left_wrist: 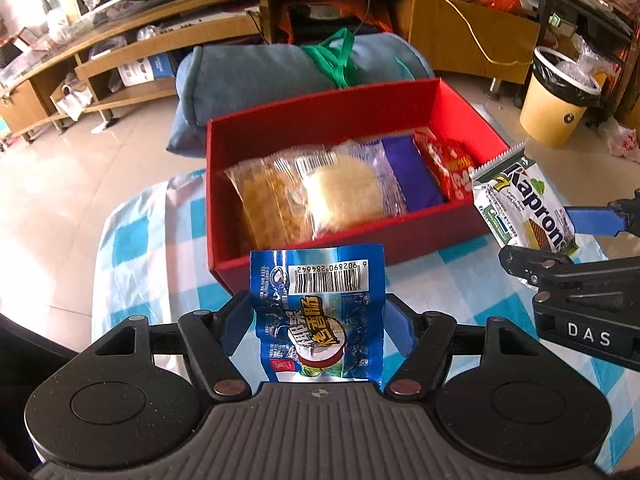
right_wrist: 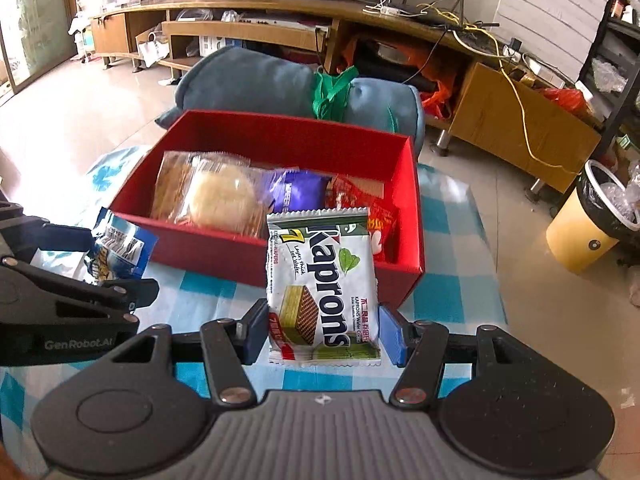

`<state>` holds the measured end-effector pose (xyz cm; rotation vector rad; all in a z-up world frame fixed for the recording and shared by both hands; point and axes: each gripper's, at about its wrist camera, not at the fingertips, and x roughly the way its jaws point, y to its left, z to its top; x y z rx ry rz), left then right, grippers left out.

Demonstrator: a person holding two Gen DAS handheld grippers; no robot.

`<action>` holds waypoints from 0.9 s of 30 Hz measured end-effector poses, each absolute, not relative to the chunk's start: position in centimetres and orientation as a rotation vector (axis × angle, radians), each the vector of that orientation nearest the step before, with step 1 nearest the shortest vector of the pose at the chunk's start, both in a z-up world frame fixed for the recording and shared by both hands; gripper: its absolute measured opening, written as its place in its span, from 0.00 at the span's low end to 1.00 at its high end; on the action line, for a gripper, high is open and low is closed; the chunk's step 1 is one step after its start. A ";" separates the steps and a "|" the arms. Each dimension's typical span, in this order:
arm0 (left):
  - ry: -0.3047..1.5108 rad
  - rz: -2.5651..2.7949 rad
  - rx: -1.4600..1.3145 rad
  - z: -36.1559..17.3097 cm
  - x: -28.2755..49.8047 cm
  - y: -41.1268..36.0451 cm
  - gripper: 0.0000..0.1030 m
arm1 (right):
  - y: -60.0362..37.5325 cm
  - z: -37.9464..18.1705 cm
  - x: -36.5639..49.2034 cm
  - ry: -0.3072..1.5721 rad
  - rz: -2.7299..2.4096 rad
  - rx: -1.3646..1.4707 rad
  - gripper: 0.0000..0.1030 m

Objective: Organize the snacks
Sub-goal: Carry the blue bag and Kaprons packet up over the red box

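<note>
Left gripper (left_wrist: pixel 316 320): clamping a crinkled blue foil sausage packet (left_wrist: pixel 318 312) between its blue pads, held off the cloth.
Blue packet, direction: standing on end, long axis running away from the camera toward the box, barcode end farthest out.
Table: wearing a blue-and-white checked cloth (left_wrist: pixel 132 240).
Box: open red rectangular cardboard box (left_wrist: pixel 320 120) sitting on the cloth just ahead of both packets, long axis lying left to right.
Box contents, left to right: clear-wrapped golden cracker slab (left_wrist: pixel 264 200), clear-wrapped round pale biscuit (left_wrist: pixel 344 196), purple foil pack (left_wrist: pixel 412 176), red foil pack (left_wrist: pixel 448 164), all lying flat.
Right gripper (right_wrist: pixel 322 332): squeezing a white and green Kaprons wafer pack (right_wrist: pixel 322 284) by its lower edges.
Wafer pack, direction: upright, long axis pointing away toward the box, top seal overlapping the near wall in the right wrist view.
Step in hand: seemingly carrying both packets toward the box, neither inside yet.
Next move: likely calling for clearing the near wall, then letting go over free space, apparently scarce.
</note>
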<state>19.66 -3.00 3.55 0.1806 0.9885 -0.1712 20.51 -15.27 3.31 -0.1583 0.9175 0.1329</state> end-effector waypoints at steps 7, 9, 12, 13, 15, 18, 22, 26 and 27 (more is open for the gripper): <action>0.963 -0.151 0.151 4.6 20.9 -2.8 0.73 | -15.6 4.1 21.3 0.894 0.123 -0.141 0.51; 0.957 -0.146 0.146 4.8 21.3 -2.8 0.73 | -15.7 4.4 21.7 0.885 0.120 -0.132 0.51; 0.951 -0.140 0.141 5.0 22.0 -2.9 0.73 | -15.9 4.8 22.4 0.875 0.114 -0.120 0.51; 0.949 -0.138 0.137 5.1 22.3 -2.9 0.73 | -15.9 4.8 22.6 0.873 0.113 -0.117 0.51; 0.943 -0.136 0.132 5.3 22.7 -3.0 0.73 | -16.0 4.9 23.2 0.871 0.110 -0.111 0.51; 0.934 -0.134 0.128 5.6 23.4 -3.2 0.73 | -16.0 5.0 23.9 0.870 0.107 -0.106 0.51; 0.926 -0.123 0.126 5.7 24.2 -3.4 0.73 | -16.0 5.1 24.8 0.864 0.102 -0.105 0.51; 0.913 -0.115 0.129 5.9 24.9 -3.5 0.73 | -16.1 5.1 25.5 0.856 0.095 -0.108 0.51; 0.910 -0.112 0.130 6.0 25.0 -3.5 0.73 | -16.1 5.2 25.7 0.854 0.094 -0.106 0.51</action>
